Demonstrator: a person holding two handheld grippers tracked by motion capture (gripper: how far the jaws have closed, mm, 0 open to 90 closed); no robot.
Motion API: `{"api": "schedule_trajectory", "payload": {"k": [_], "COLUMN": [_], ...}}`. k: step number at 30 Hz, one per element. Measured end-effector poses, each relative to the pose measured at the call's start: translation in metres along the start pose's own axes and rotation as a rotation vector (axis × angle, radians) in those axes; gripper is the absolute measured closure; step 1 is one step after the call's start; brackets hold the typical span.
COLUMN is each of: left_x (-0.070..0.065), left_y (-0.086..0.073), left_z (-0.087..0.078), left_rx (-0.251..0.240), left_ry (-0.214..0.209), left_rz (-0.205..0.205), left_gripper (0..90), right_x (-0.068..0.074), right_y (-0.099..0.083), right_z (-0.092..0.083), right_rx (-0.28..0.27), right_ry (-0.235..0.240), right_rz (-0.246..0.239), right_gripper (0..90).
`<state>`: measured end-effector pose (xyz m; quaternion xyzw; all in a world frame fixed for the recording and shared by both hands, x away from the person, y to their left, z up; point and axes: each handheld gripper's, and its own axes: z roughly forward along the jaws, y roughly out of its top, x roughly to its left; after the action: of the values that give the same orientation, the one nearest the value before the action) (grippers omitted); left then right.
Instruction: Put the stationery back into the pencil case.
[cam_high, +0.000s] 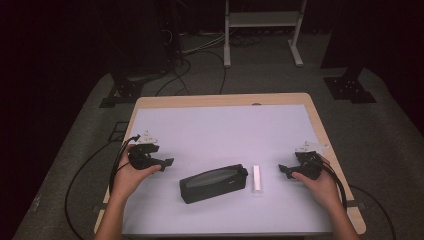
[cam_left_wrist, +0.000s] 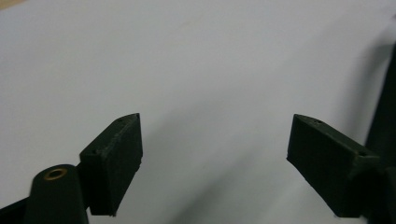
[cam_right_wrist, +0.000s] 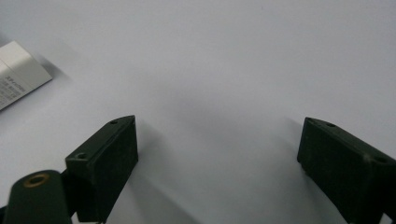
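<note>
A black zip case (cam_high: 213, 183) lies on the white mat (cam_high: 225, 130) near the front middle. Just to its right lies a slim white box (cam_high: 257, 178), whose end also shows in the right gripper view (cam_right_wrist: 18, 74). My left gripper (cam_high: 167, 164) rests low on the mat to the left of the case, open, with bare mat between its jaws (cam_left_wrist: 215, 116). A dark edge of the case (cam_left_wrist: 386, 112) stands at that view's right side. My right gripper (cam_high: 282, 171) sits to the right of the white box, open, with bare mat between its jaws (cam_right_wrist: 219, 121).
The mat covers a wooden table (cam_high: 220, 100) whose rim shows at the back and sides. Behind the table are a dark floor with cables (cam_high: 185, 75), black stand feet (cam_high: 350, 90) and a white frame (cam_high: 262, 30).
</note>
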<state>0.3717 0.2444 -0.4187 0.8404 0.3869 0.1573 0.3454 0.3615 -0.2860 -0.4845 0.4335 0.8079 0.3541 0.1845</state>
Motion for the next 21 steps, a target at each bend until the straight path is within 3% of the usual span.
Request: {"api": "schedule_trajectory", "payload": {"k": [4, 12, 16, 21], "left_x": [0.005, 0.021, 0.025, 0.026], "left_y": [-0.003, -0.017, -0.021, -0.023], "left_z": [0.004, 0.022, 0.030, 0.040], "left_rx": [0.035, 0.091, 0.128, 0.135], "left_ry": [0.038, 0.097, 0.116, 0.133], "left_rz": [-0.018, -0.094, -0.102, -0.108], "left_gripper": [14.8, 14.1, 14.1, 12.4], "right_x": [0.000, 0.000, 0.000, 0.001], "right_y": [0.000, 0.000, 0.000, 0.001], "right_z": [0.000, 0.000, 0.000, 0.000], "right_rx": [0.000, 0.000, 0.001, 0.004], "right_ry": [0.000, -0.002, -0.002, -0.004], "right_rz": [0.000, -0.002, -0.001, 0.005], "right_gripper": [11.3, 11.3, 11.3, 11.7]}}
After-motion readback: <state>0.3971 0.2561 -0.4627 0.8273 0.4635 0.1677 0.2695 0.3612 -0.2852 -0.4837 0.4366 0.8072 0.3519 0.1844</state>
